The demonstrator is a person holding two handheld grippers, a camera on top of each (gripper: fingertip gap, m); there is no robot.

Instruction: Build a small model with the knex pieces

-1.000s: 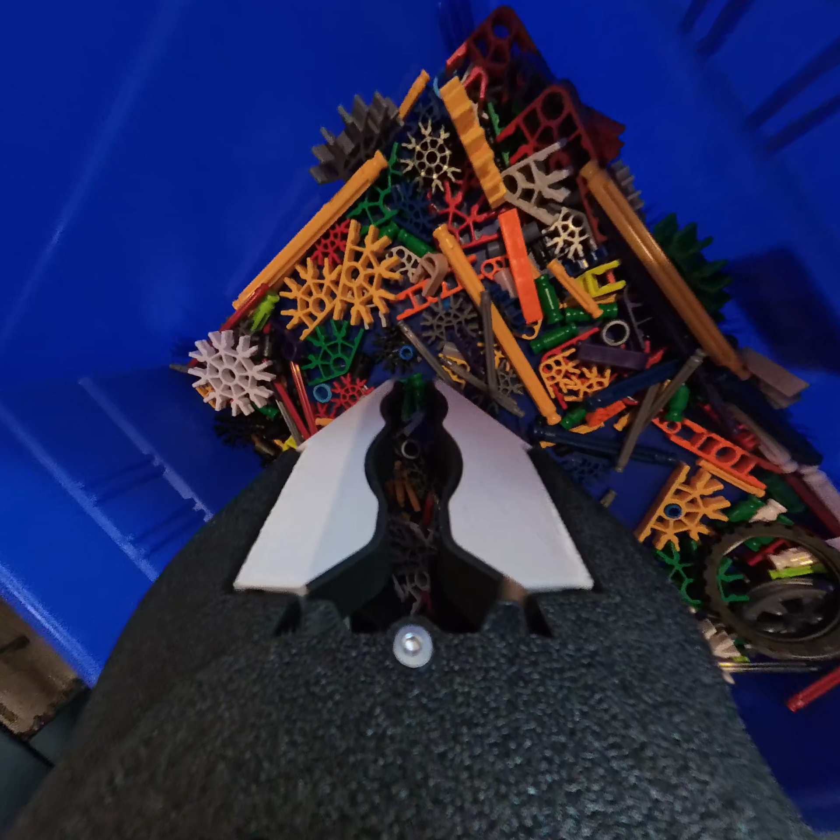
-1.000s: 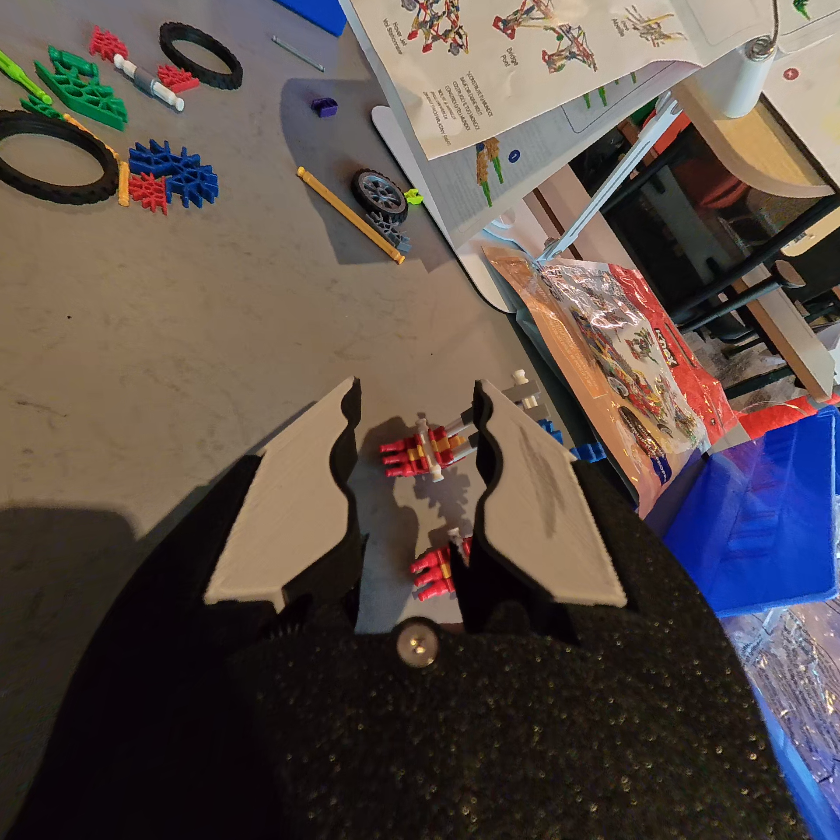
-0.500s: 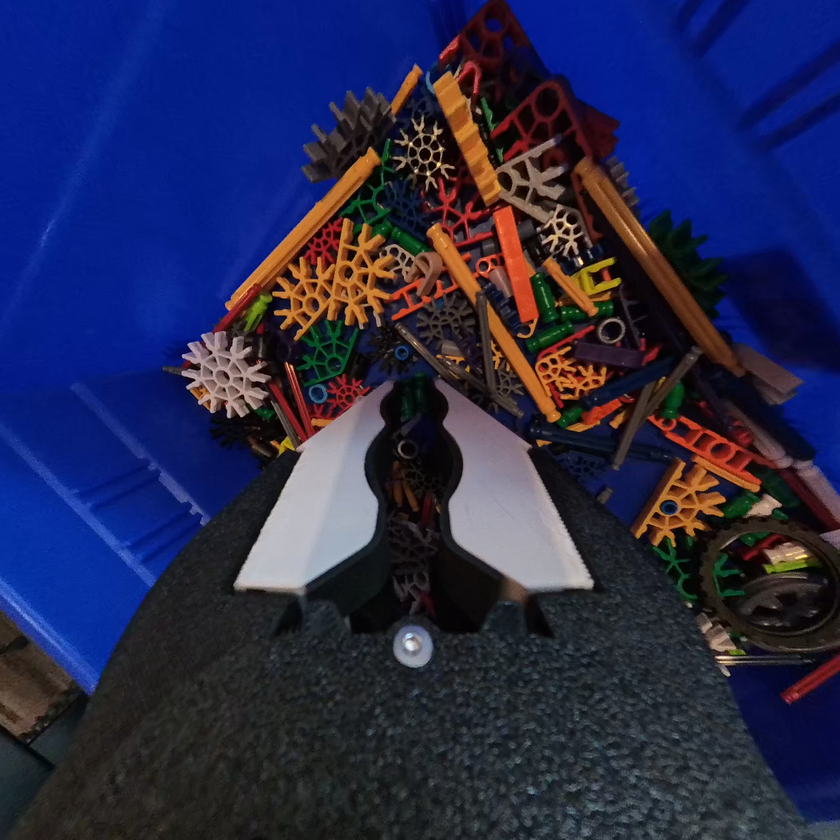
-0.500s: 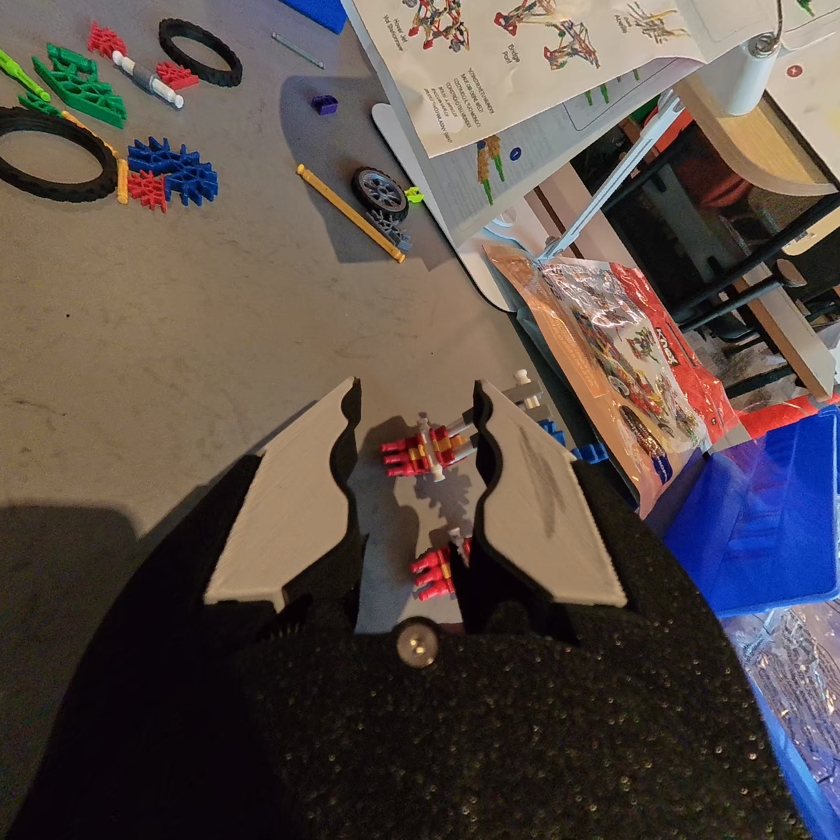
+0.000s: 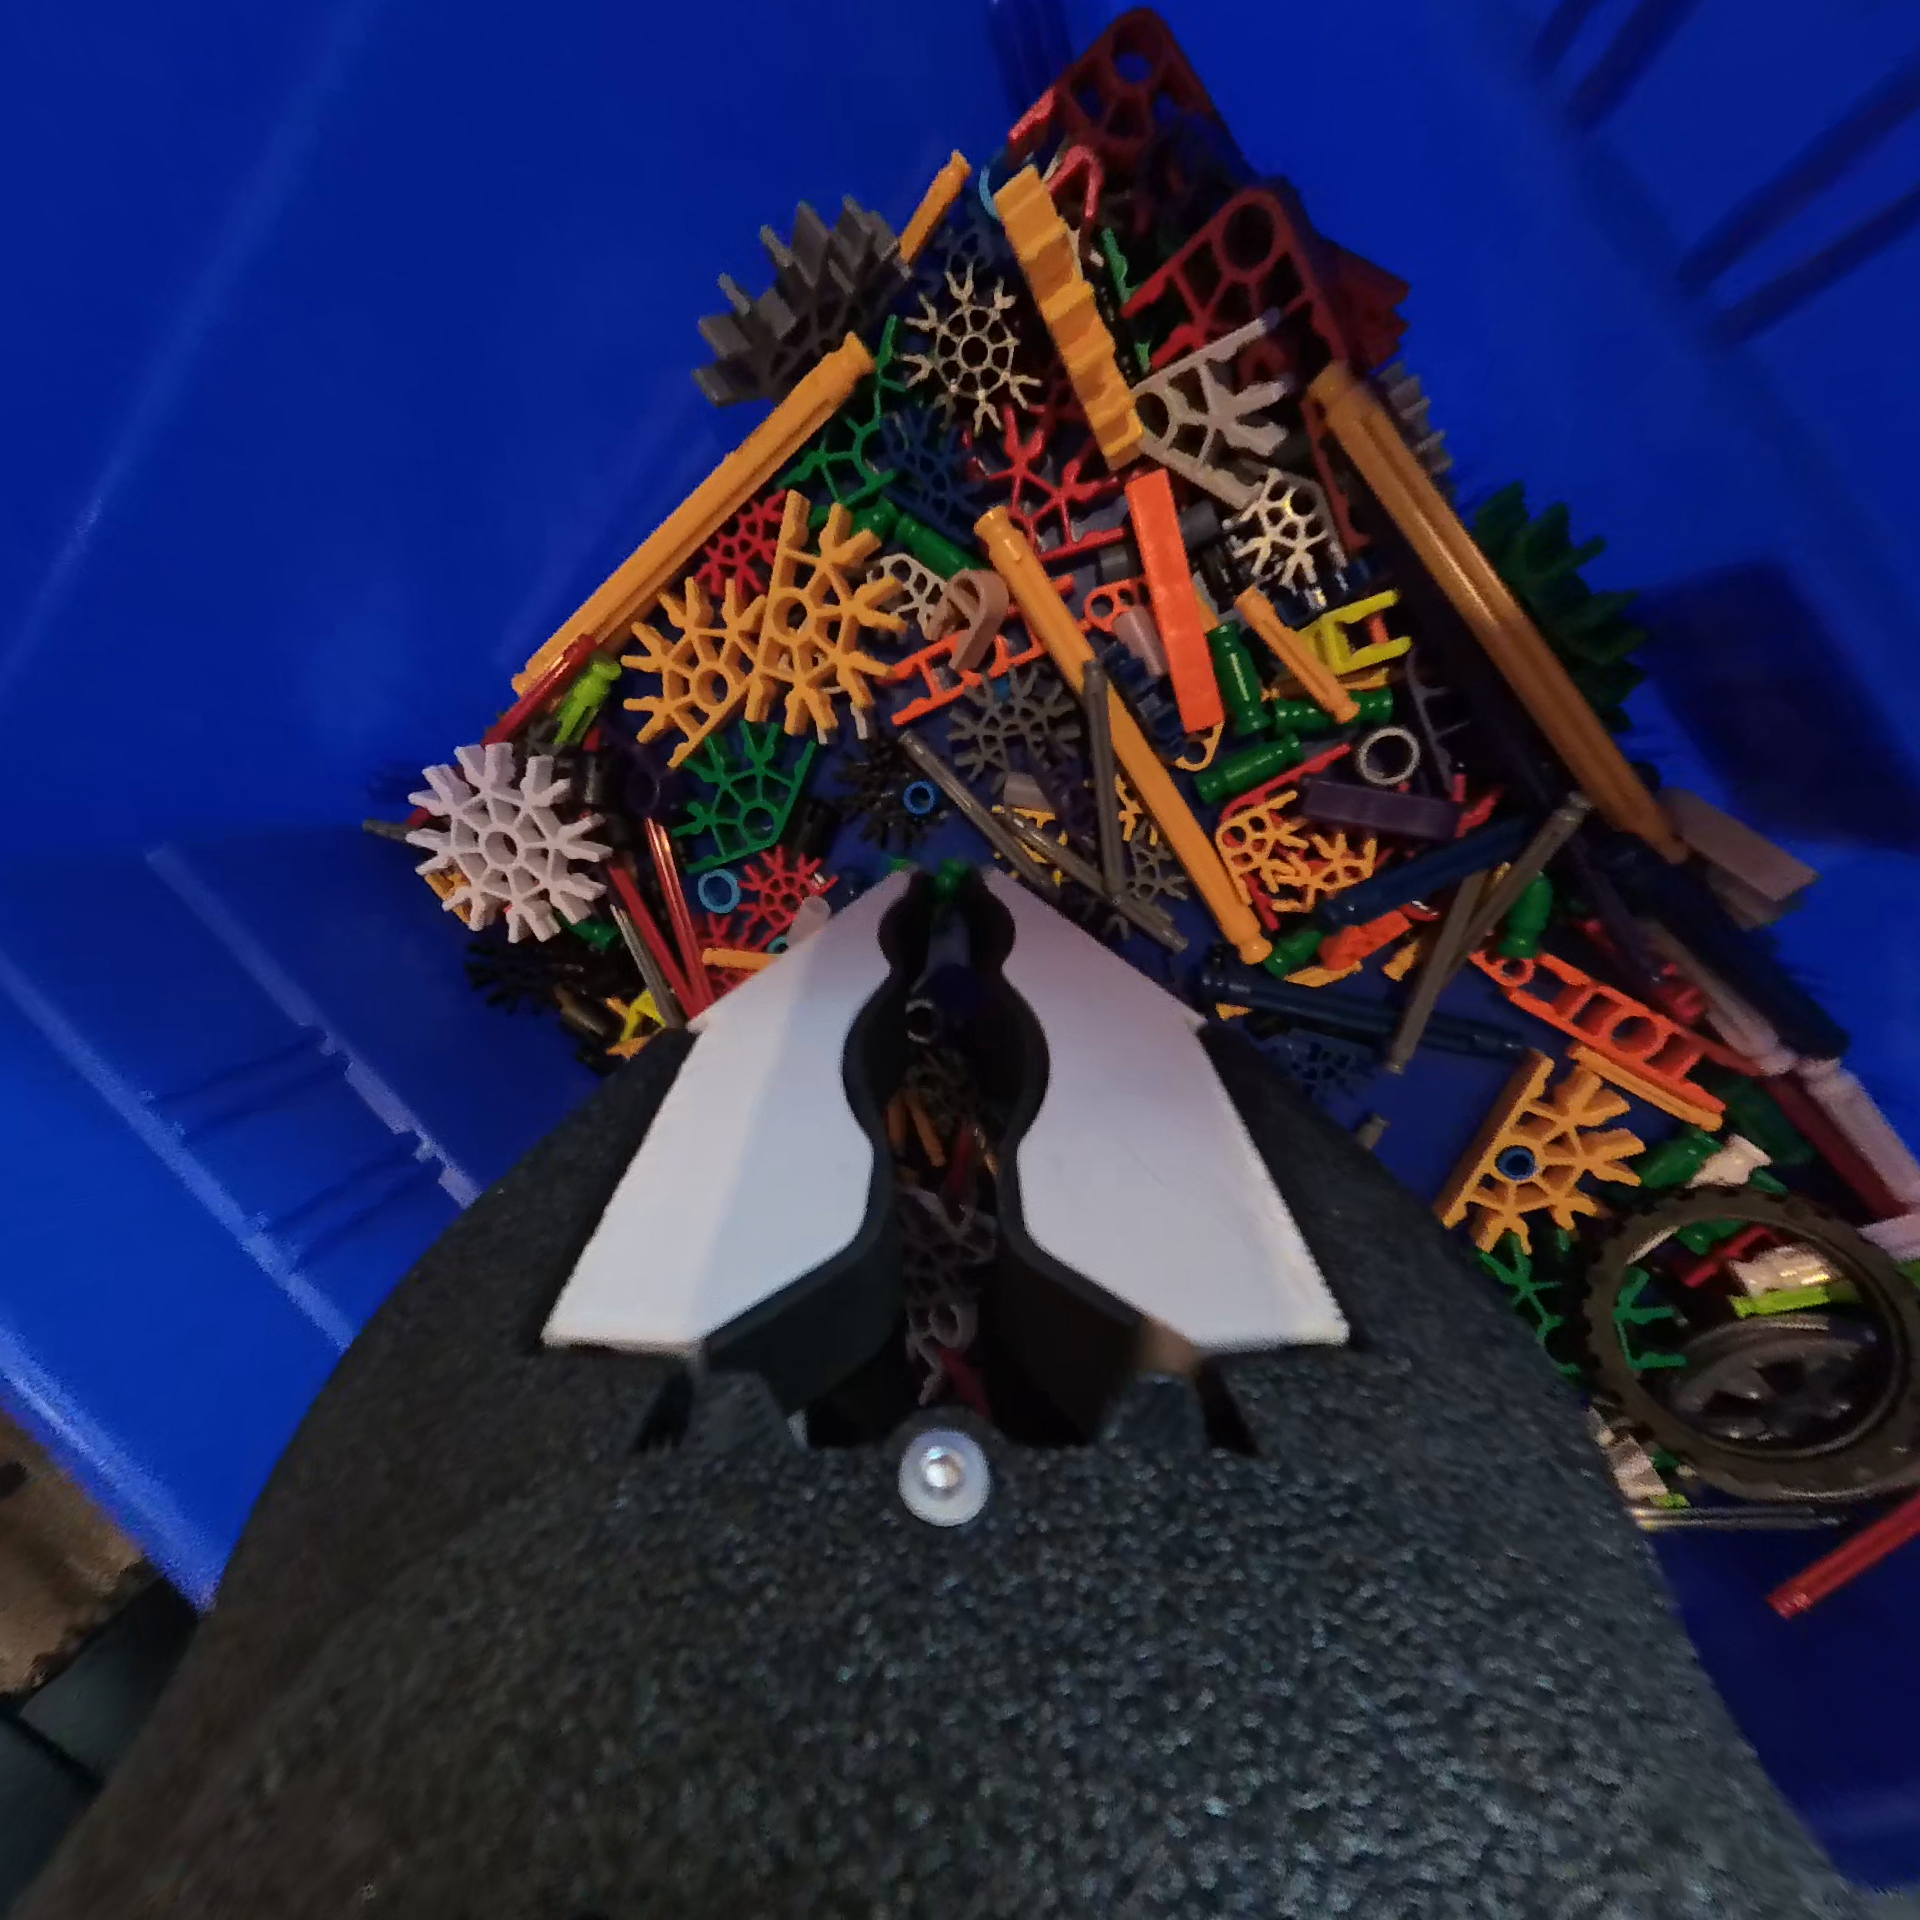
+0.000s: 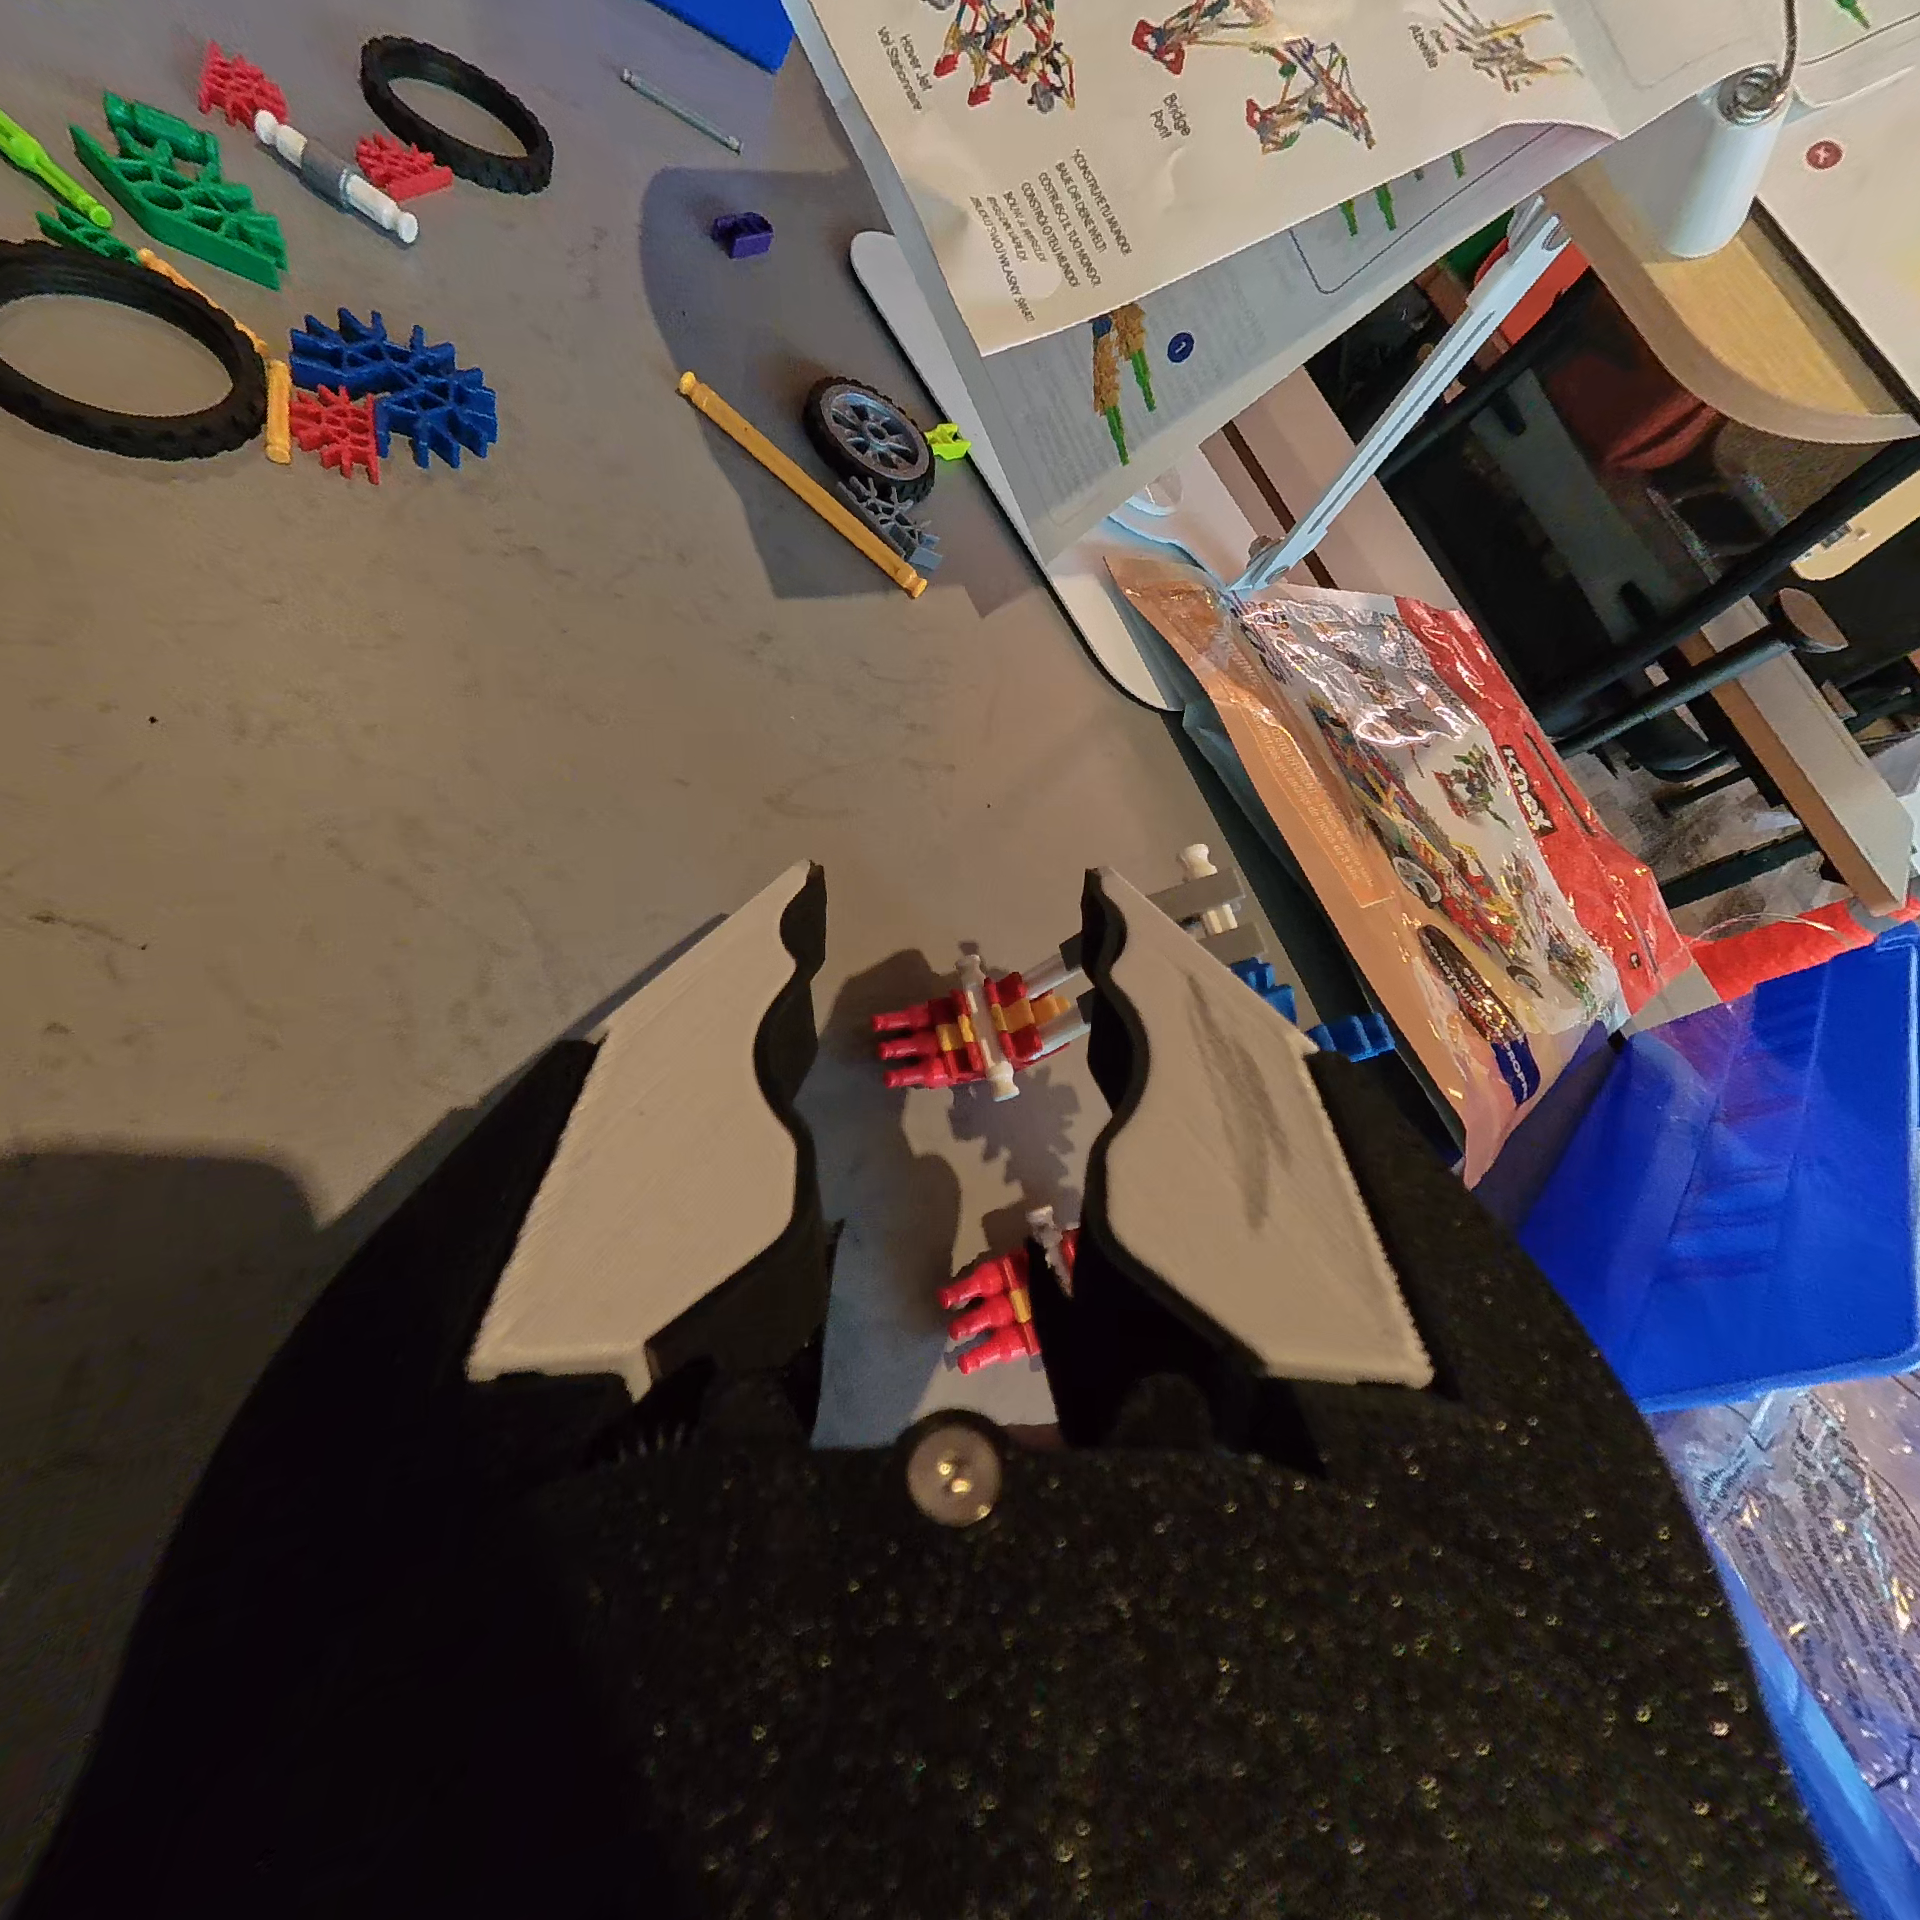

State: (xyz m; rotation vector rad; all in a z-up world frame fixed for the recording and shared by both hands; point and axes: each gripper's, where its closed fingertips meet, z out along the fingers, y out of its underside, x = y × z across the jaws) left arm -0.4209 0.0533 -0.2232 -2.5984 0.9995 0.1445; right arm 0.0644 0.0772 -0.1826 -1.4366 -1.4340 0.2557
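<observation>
My left gripper [image 5: 948, 883] is inside a blue bin [image 5: 312, 416], just above a pile of construction-toy rods and connectors [image 5: 1091, 644]. Its jaws are almost together, and a small green piece [image 5: 951, 875] shows in the slit at the tips. I cannot tell whether it is pinched. My right gripper [image 6: 951, 883] is open and empty, low over a grey table [image 6: 468, 727]. A small red, yellow and white assembly [image 6: 977, 1029] lies between its fingers. A second red piece [image 6: 992, 1314] lies nearer the palm.
A black tyre [image 5: 1756, 1351] lies in the bin at right. On the table are tyres [image 6: 114, 353], green [image 6: 177, 197] and blue connectors [image 6: 395, 384], a yellow rod [image 6: 800, 483] and a small wheel [image 6: 873, 442]. An instruction sheet [image 6: 1143, 135], a toy bag [image 6: 1403, 810] and another blue bin [image 6: 1714, 1195] lie at right. My hands' fingertips stand some 50 centimetres from each other.
The left gripper's jaws have narrowed at the tips, and the pile has shifted slightly in view. The right gripper has not moved.
</observation>
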